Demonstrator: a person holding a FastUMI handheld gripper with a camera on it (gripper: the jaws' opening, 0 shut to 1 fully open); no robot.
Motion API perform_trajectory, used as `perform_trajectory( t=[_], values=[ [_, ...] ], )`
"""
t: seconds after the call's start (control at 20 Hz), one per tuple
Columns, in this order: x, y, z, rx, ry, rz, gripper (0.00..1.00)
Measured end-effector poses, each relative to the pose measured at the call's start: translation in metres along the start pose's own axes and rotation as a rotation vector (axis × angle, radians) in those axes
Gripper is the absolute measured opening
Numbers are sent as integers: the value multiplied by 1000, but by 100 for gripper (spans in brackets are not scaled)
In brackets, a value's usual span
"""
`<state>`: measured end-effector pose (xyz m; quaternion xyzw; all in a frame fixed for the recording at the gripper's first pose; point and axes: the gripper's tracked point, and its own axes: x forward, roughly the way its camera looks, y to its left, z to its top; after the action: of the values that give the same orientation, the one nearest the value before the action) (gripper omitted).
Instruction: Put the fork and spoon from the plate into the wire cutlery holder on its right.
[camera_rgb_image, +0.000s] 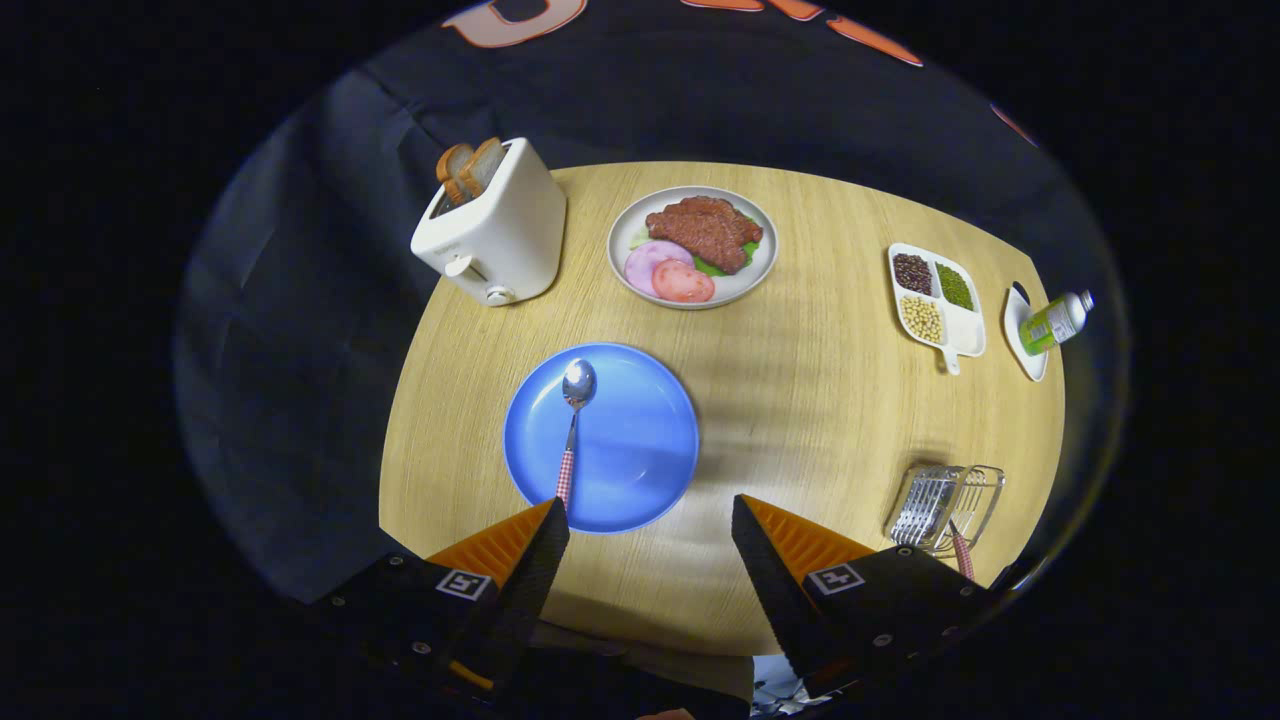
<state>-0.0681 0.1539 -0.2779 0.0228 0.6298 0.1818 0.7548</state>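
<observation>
Spoon left on plate, tongs wide open and empty above the surface.

Round wooden surface (800, 400) carried the blue plate (600, 437) just ahead of the tongs (650, 530); wire cutlery holder (945, 505) sat well to the plate's right, a red-checked handle already poking out of it, likely the fork. Spoon (574, 420) lay on the plate, bowl far, checked handle toward the left finger. Probably light, stiff, slick metal; the handle looked like the best grip. Handle end hid behind the finger; holder contents were hard to make out.
</observation>
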Motion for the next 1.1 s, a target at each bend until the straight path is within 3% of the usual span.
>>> perform_trajectory(
  t=[0.45,0.7,0.9,1.1],
  values=[
    [77,62,-35,-55,163,34,89],
    [106,72,-51,-37,230,1,83],
    [123,69,-59,-5,262,-29,67],
    [137,71,-63,2,277,-46,41]
  ],
)
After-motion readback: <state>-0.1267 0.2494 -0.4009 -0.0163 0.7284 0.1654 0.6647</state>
